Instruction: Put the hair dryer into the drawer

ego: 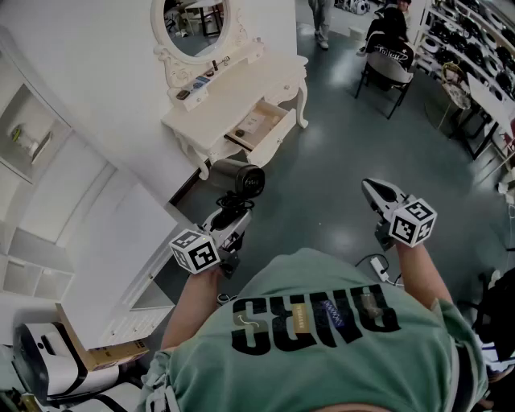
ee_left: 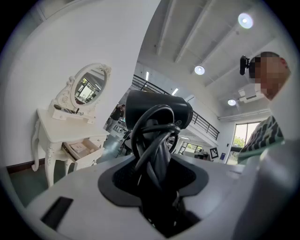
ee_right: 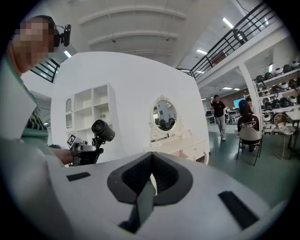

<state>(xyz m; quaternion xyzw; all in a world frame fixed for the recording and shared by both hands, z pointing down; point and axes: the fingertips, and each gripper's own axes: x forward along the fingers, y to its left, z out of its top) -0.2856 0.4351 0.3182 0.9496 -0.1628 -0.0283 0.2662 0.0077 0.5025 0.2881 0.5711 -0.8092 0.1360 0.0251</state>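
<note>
A black hair dryer [ego: 240,179] with its cord wound round the handle stands upright in my left gripper [ego: 232,212], which is shut on the handle. In the left gripper view the hair dryer [ee_left: 157,112] fills the middle, with the jaws of my left gripper [ee_left: 157,176] pressed on the cord-wrapped handle. Ahead, the open drawer [ego: 257,125] of the white dressing table [ego: 241,84] holds a flat item; the same drawer [ee_left: 82,149] shows at the left. My right gripper [ego: 372,190] is held out over the floor, shut and with nothing in it [ee_right: 151,176]. From the right gripper view, the hair dryer [ee_right: 103,130] appears at the left.
An oval mirror [ego: 197,22] tops the dressing table. A white shelf unit [ego: 48,185] runs along the left wall. A cardboard box [ego: 105,354] sits at the bottom left. A seated person on a chair [ego: 386,60] and tables with gear [ego: 475,56] are at the right. A power strip [ego: 378,267] lies on the floor.
</note>
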